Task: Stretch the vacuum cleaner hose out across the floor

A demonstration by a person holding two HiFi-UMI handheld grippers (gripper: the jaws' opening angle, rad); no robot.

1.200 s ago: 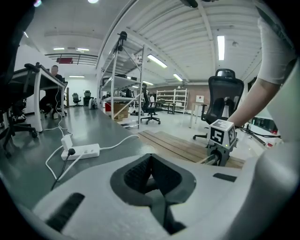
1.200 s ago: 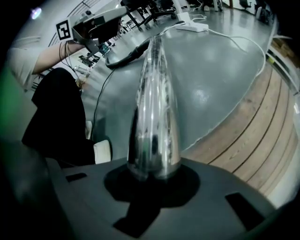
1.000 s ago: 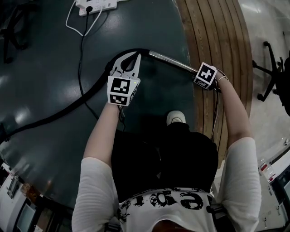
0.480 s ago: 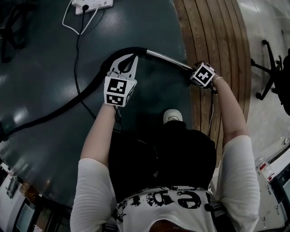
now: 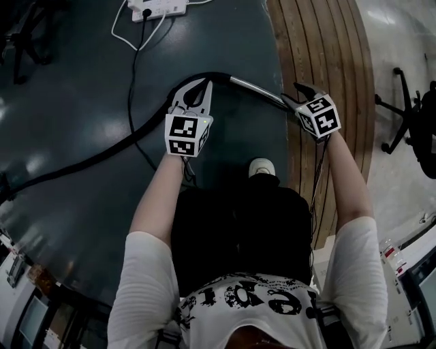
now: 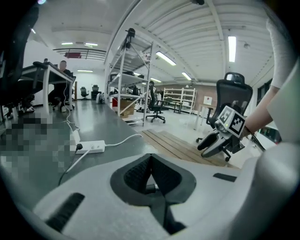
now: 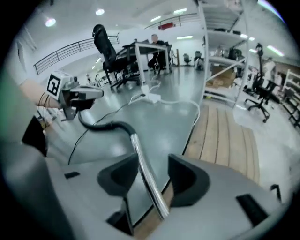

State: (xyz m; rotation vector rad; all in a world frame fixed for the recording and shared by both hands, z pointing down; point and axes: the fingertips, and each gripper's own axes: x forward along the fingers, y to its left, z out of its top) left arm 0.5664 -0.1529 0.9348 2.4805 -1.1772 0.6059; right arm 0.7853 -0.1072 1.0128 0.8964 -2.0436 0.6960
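The black vacuum hose (image 5: 102,155) runs across the dark floor from the left edge up to a bend. From there a shiny metal tube (image 5: 255,88) continues to the right. My left gripper (image 5: 206,83) is shut, its tips right at that bend; in the left gripper view (image 6: 150,161) nothing shows between the pads. My right gripper (image 5: 296,95) hovers over the tube's right end. Its jaws have just been closing part way but stand open. The tube (image 7: 145,178) passes between them, gripped by neither pad.
A white power strip (image 5: 158,8) with white and black cables lies on the floor beyond the hose. Wooden boards (image 5: 327,54) border the dark floor on the right, with an office chair (image 5: 409,116) past them. My shoe (image 5: 262,167) is below the tube. Metal racks (image 6: 133,79) stand further off.
The right gripper has lifted from the tube's end, turned and opened its jaws. The left gripper has stayed shut at the hose bend, rising slightly.
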